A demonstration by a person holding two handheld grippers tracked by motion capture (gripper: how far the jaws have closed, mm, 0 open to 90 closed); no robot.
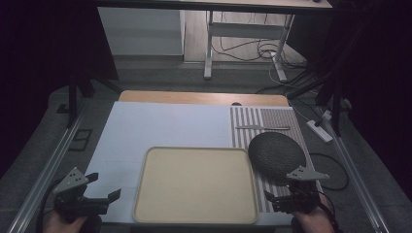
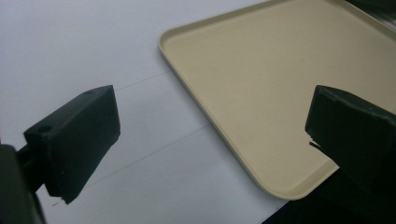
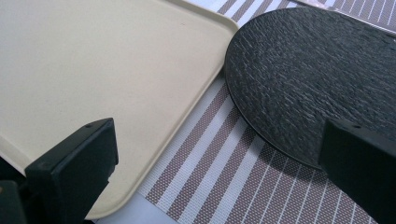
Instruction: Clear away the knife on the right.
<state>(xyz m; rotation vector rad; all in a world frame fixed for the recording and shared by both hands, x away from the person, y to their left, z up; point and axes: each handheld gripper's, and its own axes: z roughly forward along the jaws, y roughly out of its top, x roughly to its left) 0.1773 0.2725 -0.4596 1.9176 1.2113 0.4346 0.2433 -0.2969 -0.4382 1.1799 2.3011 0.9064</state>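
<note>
Claws idle at bench near edge: left claw [image 1: 104, 196] wide, empty, right claw [image 1: 273, 200] wide, empty. Tray [image 1: 194, 213] between them; dark round plate [image 1: 277, 151] just beyond right claw, nearer.

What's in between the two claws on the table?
The beige tray lies between the left claw and the right claw, with nothing on it. The high view shows this.

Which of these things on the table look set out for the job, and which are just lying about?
Probably for the job: beige tray; dark round plate; striped placemat; utensil.

Lying about: power strip; floor cables.
</note>
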